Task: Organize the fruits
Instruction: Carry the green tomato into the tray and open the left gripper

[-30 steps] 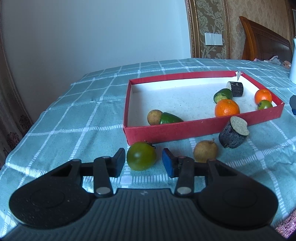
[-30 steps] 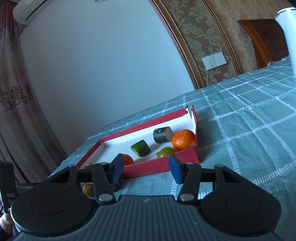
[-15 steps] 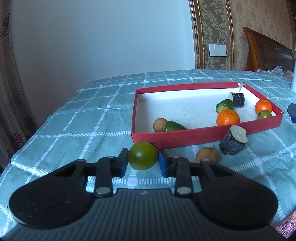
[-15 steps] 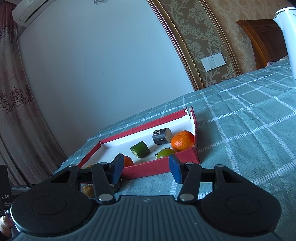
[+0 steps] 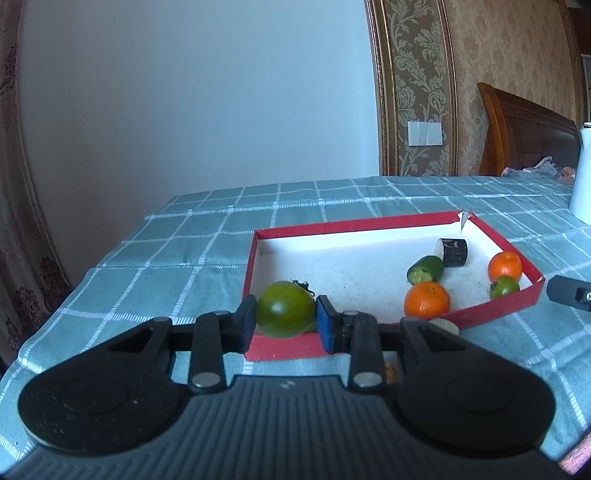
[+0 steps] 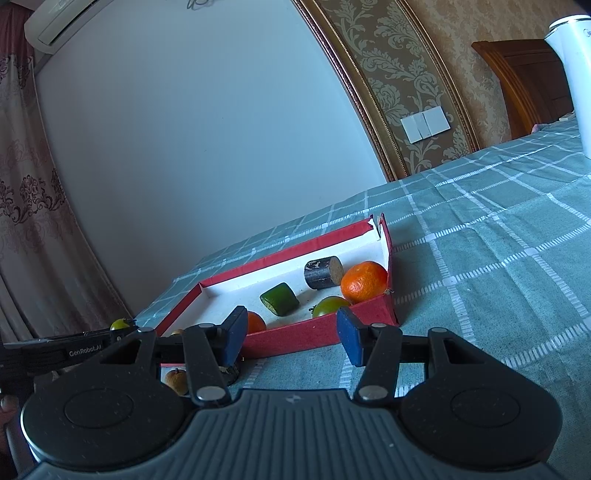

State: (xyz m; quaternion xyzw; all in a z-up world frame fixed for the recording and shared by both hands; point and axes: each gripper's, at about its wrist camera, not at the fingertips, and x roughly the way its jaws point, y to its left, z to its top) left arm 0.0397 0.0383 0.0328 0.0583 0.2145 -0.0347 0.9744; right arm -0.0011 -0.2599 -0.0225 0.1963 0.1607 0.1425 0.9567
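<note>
Left wrist view: your left gripper [image 5: 286,325] clamped on a green tomato [image 5: 285,309], raised at the near wall of the red tray [image 5: 495,315], oranges inside; right wrist view: your right gripper [image 6: 291,336] spread apart, empty, above the checked surface [image 6: 480,295].

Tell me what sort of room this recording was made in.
Probably a bedroom or living space in a home: a carved wooden headboard stands behind the checked tablecloth, with damask wallpaper, patterned curtains and a wall air conditioner.
</note>
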